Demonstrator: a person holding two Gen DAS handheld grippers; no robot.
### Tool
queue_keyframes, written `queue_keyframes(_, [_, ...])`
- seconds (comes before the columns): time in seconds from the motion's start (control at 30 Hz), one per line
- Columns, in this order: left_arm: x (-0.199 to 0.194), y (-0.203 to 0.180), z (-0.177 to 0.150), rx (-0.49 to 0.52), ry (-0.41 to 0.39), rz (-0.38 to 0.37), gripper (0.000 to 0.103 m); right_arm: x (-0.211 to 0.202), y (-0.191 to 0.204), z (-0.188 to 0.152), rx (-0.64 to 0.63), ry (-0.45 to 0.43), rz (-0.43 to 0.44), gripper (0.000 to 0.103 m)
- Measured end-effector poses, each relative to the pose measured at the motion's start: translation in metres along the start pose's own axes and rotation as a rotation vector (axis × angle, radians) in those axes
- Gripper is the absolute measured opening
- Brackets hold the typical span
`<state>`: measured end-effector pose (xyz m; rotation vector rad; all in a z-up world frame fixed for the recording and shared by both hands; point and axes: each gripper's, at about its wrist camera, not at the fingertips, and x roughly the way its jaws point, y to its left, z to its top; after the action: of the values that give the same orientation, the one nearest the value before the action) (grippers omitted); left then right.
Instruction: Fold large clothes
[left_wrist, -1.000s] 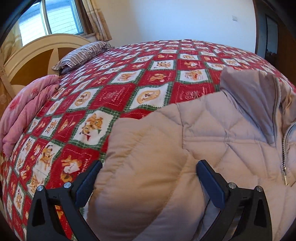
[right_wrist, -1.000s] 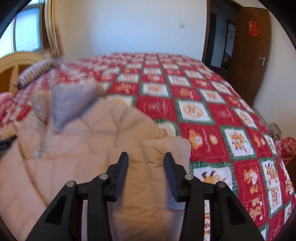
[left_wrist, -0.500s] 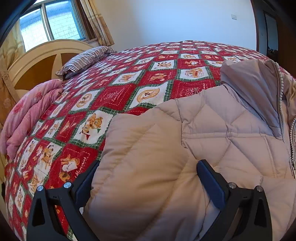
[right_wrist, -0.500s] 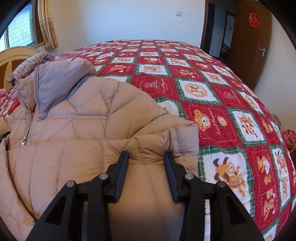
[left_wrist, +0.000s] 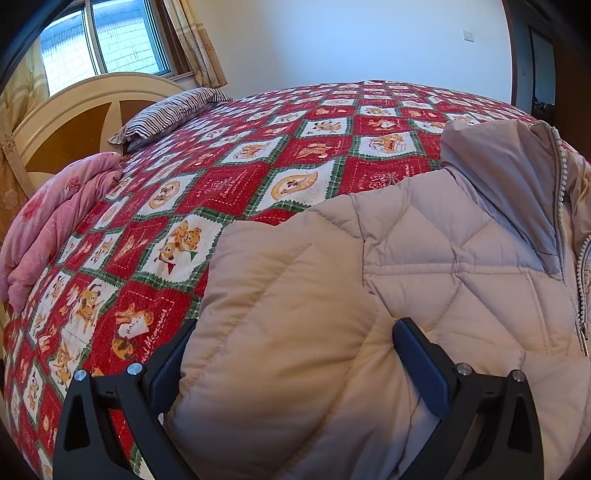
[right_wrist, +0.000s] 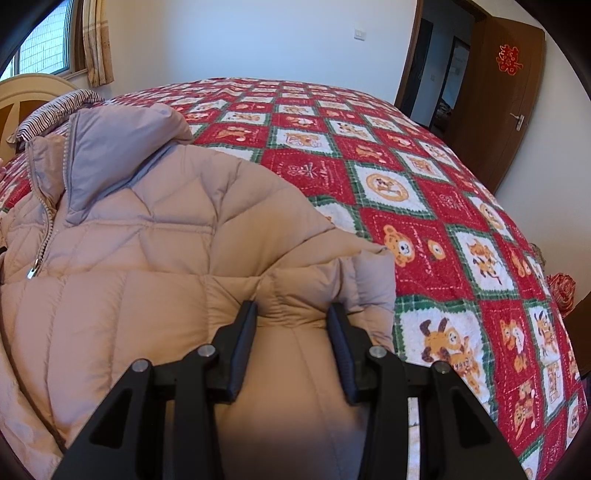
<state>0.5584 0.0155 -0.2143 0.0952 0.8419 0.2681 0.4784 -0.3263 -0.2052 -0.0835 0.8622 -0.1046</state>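
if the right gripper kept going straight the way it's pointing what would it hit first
Most likely the puffy beige jacket: the right gripper already has a bunched fold of it between its pads, so more jacket padding lies directly ahead, then the patchwork bedspread.

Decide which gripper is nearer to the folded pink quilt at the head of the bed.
Left. The left gripper holds the jacket sleeve on the side where the pink quilt lies. The right gripper holds the opposite sleeve, with no quilt in its view.

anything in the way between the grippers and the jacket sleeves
Nothing visible. The puffy jacket already sits between the jaws of the left gripper and the right gripper, each astride a sleeve, on the quilt.
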Motion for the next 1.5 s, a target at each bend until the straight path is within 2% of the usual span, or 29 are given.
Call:
queue_keyframes(0.3, [-0.001, -0.002, 0.001, 0.013, 0.003, 0.015, 0.102, 0.001, 0.000, 0.000, 0.001, -0.004, -0.002, 0.044])
queue_keyframes(0.37, [-0.009, 0.000, 0.006, 0.033, 0.028, 0.033, 0.102, -0.001, -0.001, 0.001, -0.002, 0.001, 0.001, 0.045])
queue_keyframes(0.43, [-0.025, 0.005, 0.013, 0.029, 0.021, 0.028, 0.102, -0.005, -0.002, 0.006, -0.022, 0.030, 0.007, 0.052])
queue_keyframes(0.47, [-0.041, 0.010, 0.019, 0.010, -0.011, -0.003, 0.102, -0.007, -0.002, 0.008, -0.031, 0.040, 0.009, 0.055])
queue_keyframes(0.53, [-0.062, 0.016, 0.032, -0.005, -0.068, -0.048, 0.102, -0.017, -0.004, 0.015, -0.025, 0.045, 0.045, 0.072])
queue_keyframes(0.6, [-0.076, 0.015, 0.050, 0.007, -0.109, -0.090, 0.102, -0.033, -0.007, 0.028, 0.011, -0.002, 0.086, 0.081])
queue_keyframes(0.67, [-0.077, 0.008, 0.070, 0.024, -0.117, -0.111, 0.102, -0.043, -0.005, 0.044, 0.040, -0.038, 0.107, 0.085])
queue_keyframes(0.77, [-0.065, -0.004, 0.098, 0.018, -0.101, -0.138, 0.102, -0.042, 0.005, 0.070, 0.095, -0.027, 0.186, 0.089])
queue_keyframes(0.87, [-0.046, -0.013, 0.130, -0.031, -0.035, -0.185, 0.102, -0.035, 0.022, 0.099, 0.104, -0.014, 0.244, 0.089])
queue_keyframes(1.0, [-0.024, -0.023, 0.164, -0.111, 0.011, -0.224, 0.102, -0.028, 0.046, 0.135, 0.068, -0.044, 0.253, 0.089])
queue_keyframes(1.1, [-0.007, -0.046, 0.179, -0.088, 0.044, -0.249, 0.102, -0.016, 0.057, 0.154, 0.044, -0.052, 0.247, 0.091])
queue_keyframes(1.27, [0.025, -0.093, 0.179, 0.051, 0.089, -0.217, 0.102, 0.011, 0.066, 0.176, 0.040, -0.041, 0.222, 0.095])
queue_keyframes(1.33, [0.034, -0.099, 0.175, 0.068, 0.090, -0.235, 0.102, 0.021, 0.066, 0.180, 0.038, -0.034, 0.205, 0.095])
queue_keyframes(1.4, [0.039, -0.099, 0.169, 0.064, 0.087, -0.276, 0.102, 0.031, 0.067, 0.182, 0.032, -0.028, 0.217, 0.095])
queue_keyframes(1.5, [0.044, -0.101, 0.162, 0.098, 0.084, -0.298, 0.101, 0.048, 0.072, 0.180, 0.004, 0.009, 0.226, 0.095])
